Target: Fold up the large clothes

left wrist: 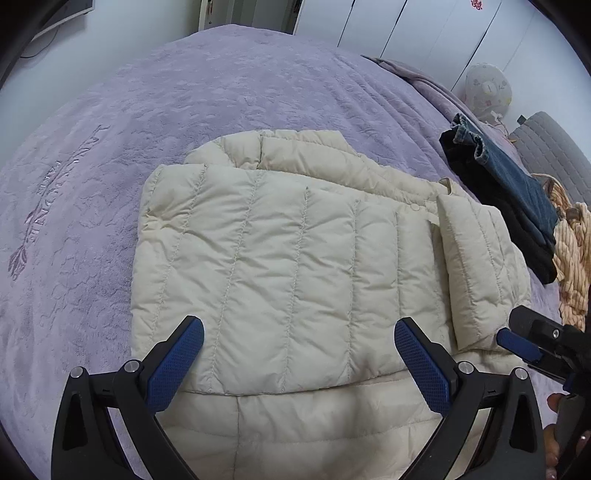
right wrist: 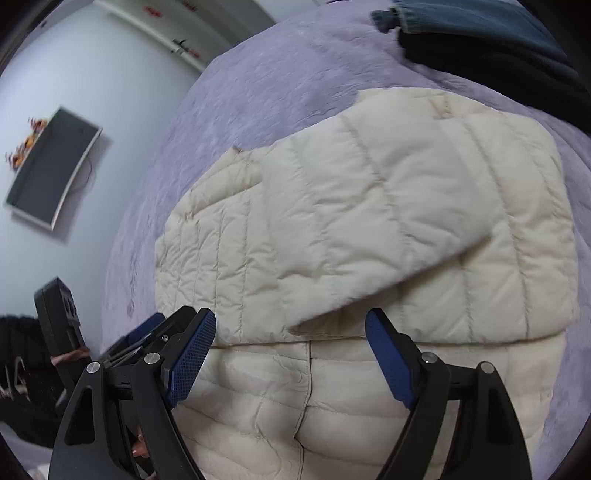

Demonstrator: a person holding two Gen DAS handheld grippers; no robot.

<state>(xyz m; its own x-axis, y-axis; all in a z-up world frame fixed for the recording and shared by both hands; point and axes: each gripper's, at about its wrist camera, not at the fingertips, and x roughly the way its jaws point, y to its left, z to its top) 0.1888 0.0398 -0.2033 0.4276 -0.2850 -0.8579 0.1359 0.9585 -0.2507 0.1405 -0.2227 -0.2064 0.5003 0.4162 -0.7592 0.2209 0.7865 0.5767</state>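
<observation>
A cream quilted puffer jacket (left wrist: pixel 280 258) lies on the purple bedspread (left wrist: pixel 110 155), with its sides folded in over the body. My left gripper (left wrist: pixel 299 332) is open and empty, hovering above the jacket's near part. My right gripper (right wrist: pixel 291 328) is open and empty over the same jacket (right wrist: pixel 369 229), just above the folded edge. The right gripper's blue fingertip shows at the right edge of the left wrist view (left wrist: pixel 517 343). The left gripper shows at the lower left of the right wrist view (right wrist: pixel 147 328).
Folded dark jeans (left wrist: pixel 517 192) and a striped patterned garment (left wrist: pixel 572 266) lie on the bed at the right. A grey pillow (left wrist: pixel 554 147) and a white wardrobe (left wrist: pixel 406 26) stand behind. A wall screen (right wrist: pixel 51 170) hangs to the left.
</observation>
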